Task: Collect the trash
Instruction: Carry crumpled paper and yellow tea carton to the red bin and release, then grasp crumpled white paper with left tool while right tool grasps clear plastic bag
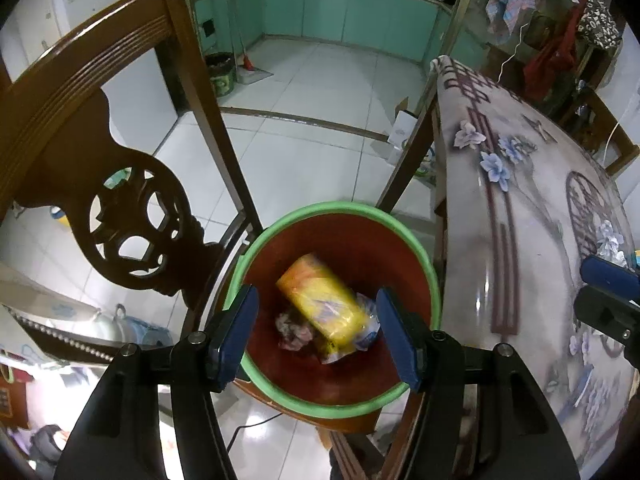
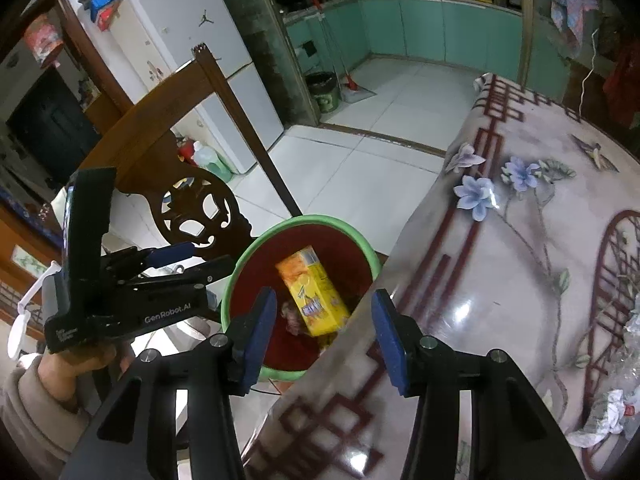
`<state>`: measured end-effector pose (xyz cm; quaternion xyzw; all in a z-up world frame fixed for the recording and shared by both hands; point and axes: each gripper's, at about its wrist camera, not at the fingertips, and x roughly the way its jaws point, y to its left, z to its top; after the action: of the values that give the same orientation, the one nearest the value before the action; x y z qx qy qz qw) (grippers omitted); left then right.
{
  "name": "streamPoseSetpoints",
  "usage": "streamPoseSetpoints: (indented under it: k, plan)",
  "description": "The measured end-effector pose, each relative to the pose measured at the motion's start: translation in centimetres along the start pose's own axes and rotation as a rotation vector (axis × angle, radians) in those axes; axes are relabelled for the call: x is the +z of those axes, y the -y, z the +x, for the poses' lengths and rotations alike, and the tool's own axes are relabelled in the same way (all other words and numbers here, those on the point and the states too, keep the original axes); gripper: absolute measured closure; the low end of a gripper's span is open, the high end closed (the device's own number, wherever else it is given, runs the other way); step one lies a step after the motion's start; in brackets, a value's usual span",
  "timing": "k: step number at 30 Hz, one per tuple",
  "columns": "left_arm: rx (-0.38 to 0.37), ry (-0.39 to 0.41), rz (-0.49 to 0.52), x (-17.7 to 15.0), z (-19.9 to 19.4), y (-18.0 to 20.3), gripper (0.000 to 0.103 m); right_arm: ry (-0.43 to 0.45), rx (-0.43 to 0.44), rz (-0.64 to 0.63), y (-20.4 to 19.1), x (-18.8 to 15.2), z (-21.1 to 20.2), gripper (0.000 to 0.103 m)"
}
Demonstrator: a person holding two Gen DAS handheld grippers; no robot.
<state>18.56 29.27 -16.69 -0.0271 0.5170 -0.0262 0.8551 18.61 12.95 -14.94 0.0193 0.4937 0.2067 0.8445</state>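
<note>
On left tool (image 2: 176, 264): "GenRobot.AI" (white)

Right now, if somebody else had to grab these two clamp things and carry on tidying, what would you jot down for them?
Left gripper: open, empty, above the green-rimmed bin.
Right gripper: open, empty, over the table edge beside the bin.
Done: yellow box and a crumpled wrapper lie in the bin.
Left: crumpled white paper and clear plastic on the table, at the right side of the right wrist view.
</note>
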Motion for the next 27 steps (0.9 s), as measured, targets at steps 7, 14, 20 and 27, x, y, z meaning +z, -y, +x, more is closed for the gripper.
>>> streamPoseSetpoints:
  k: [7, 14, 20, 27]
  plan:
    - [-0.028, 0.039, 0.055, 0.3, -2.1, 3.1, 0.043, 0.046, -0.011, 0.025, 1.7, -2.0, -4.2, 0.055]
    - [-0.066, 0.066, 0.119, -0.3, -3.9, 8.1, 0.042, 0.084, -0.056, 0.075, 6.2, -5.5, -8.9, 0.055]
    - [-0.099, 0.049, 0.172, -2.2, -4.6, 14.0, 0.041, 0.083, -0.165, 0.140, 13.4, -9.7, -13.5, 0.054]
    - [-0.150, 0.026, 0.248, -5.0, -5.5, 21.8, 0.035, -0.068, -0.335, 0.037, 24.0, -14.1, -18.2, 0.044]
